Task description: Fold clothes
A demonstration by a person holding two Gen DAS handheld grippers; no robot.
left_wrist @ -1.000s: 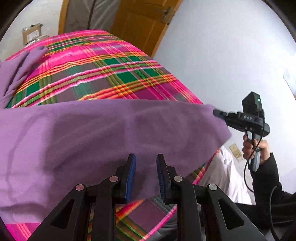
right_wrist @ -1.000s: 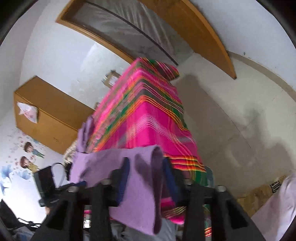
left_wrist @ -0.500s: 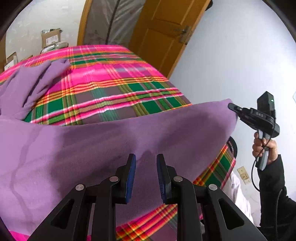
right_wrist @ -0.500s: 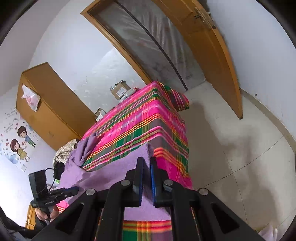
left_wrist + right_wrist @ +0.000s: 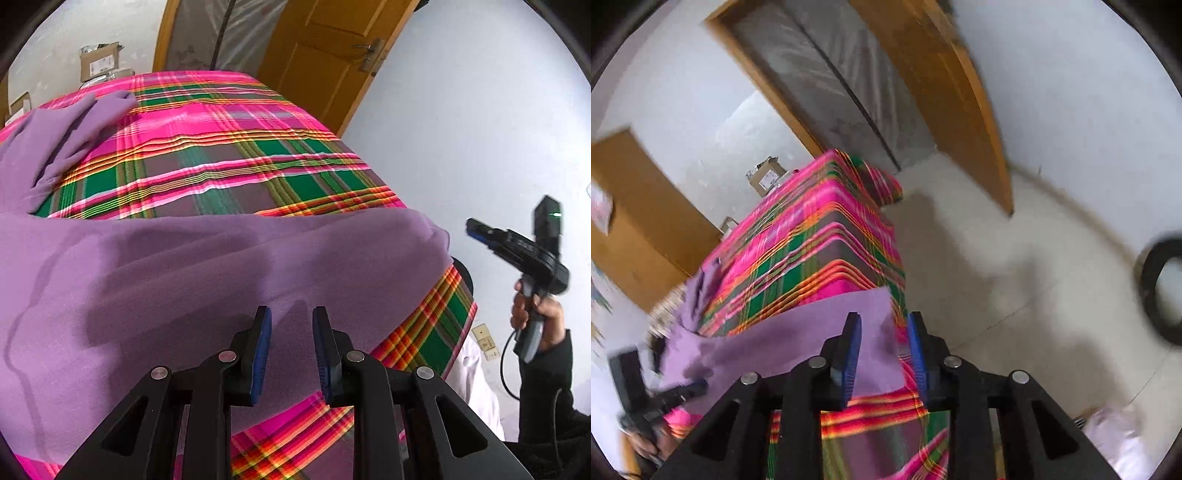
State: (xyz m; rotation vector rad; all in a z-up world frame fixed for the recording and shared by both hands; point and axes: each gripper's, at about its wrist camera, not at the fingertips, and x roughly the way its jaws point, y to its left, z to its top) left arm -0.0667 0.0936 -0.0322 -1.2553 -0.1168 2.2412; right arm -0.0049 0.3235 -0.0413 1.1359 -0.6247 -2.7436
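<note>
A purple garment (image 5: 221,277) lies across the near part of a table with a pink and green plaid cover (image 5: 229,158). One sleeve (image 5: 66,129) reaches toward the far left. My left gripper (image 5: 290,312) hovers over the garment's near edge. Its jaws stand apart, both blue pads are bare, and nothing is between them. A hand holds my right gripper (image 5: 472,227) in the air, to the right of the garment's corner and clear of it. In the right wrist view its jaws (image 5: 882,317) are opening. The garment's corner (image 5: 875,302) lies on the table below them, not pinched. The left gripper (image 5: 698,386) shows blurred at the lower left.
A wooden door (image 5: 325,55) stands open beyond the table's far right corner. Cardboard boxes (image 5: 99,62) sit behind the table. A wooden cabinet (image 5: 639,206) lines the left wall. A black ring-shaped object (image 5: 1160,288) lies on the pale floor to the right.
The right gripper was shut on the garment's corner. It has let go, opened, and moved up and off to the right. The corner now rests on the table. The left gripper has barely moved.
</note>
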